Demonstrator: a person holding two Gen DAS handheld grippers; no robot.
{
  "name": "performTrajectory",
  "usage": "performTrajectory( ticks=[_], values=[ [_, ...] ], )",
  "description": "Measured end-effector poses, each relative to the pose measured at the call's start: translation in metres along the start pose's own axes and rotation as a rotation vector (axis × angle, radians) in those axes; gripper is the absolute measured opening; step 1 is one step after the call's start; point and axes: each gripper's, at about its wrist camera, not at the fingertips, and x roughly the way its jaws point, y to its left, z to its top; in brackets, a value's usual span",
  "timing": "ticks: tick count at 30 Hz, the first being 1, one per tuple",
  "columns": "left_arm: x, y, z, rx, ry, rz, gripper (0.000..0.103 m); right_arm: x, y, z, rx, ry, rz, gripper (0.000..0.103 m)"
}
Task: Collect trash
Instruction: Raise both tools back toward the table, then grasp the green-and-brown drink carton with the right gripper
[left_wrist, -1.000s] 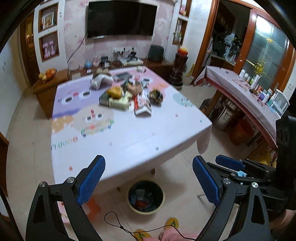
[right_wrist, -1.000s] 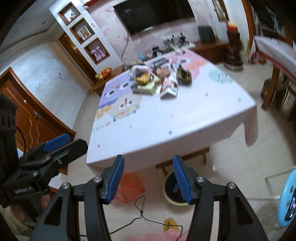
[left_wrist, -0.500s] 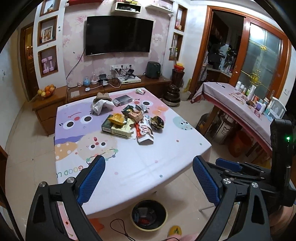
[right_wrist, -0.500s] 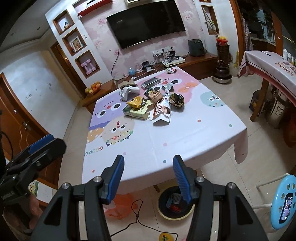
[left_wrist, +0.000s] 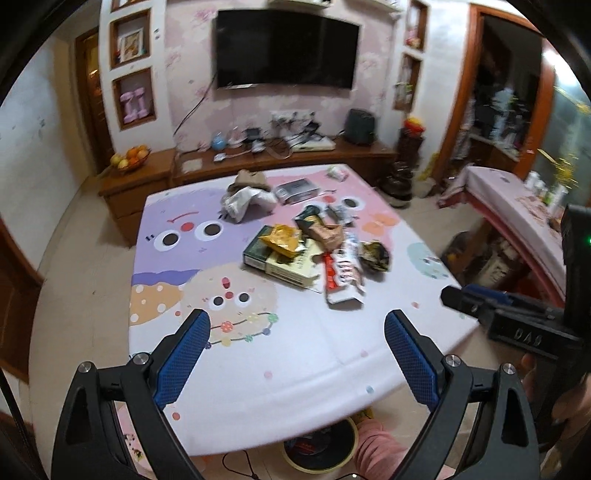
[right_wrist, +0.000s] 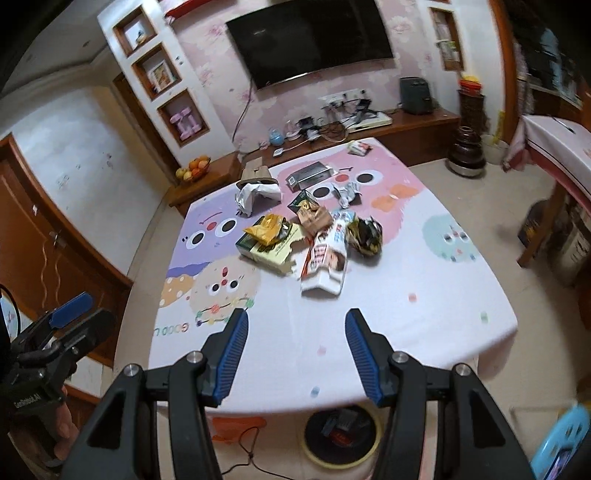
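Trash pile (right_wrist: 314, 236) lies mid-table, well beyond the empty hand-held gripper (right_wrist: 295, 350).

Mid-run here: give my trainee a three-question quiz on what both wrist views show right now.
1. True or false: the left gripper holds a piece of trash.
2. Which lies nearest the table's near edge? A) the red-and-white carton B) the yellow wrapper C) the grey box
3. Fill in: the trash bin stands on the floor, partly under the table's ____ edge.

Key: 1 false, both grippers are open and empty, the right gripper too. 2 A. 3 near.
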Motion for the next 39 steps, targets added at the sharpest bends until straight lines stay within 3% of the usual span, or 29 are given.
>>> performTrajectory(
  ticks=[7,11,18,25,29,34,37,39],
  values=[
    [0.088,-0.009,0.04,-0.173,0.15,0.071,0.094,0.073,-0.048,0.079,-0.075,0.121,0.068,0.055],
    [0.133,-0.016,0.059,-0.246,0.186,0.112,0.094,0.114,-0.071,0.124,-0.151,0.181,0.108,0.055],
    [0.201,-0.006,0.095,-0.35,0.229,0.153,0.078,0.191,-0.074,0.178,-0.233,0.281,0.211,0.055],
    [0.265,0.026,0.099,-0.509,0.319,0.156,0.063,0.27,-0.055,0.196,-0.243,0.391,0.284,0.055],
    [0.288,0.039,0.091,-0.584,0.356,0.153,0.062,0.307,-0.047,0.196,-0.23,0.455,0.311,0.055],
    [0.301,0.042,0.089,-0.591,0.36,0.151,0.061,0.342,-0.044,0.194,-0.207,0.525,0.319,0.055],
    [0.308,0.039,0.091,-0.583,0.371,0.146,0.051,0.352,-0.045,0.19,-0.188,0.567,0.33,0.055],
    [0.315,0.037,0.091,-0.577,0.381,0.142,0.038,0.356,-0.045,0.187,-0.175,0.586,0.359,0.055]
  ],
)
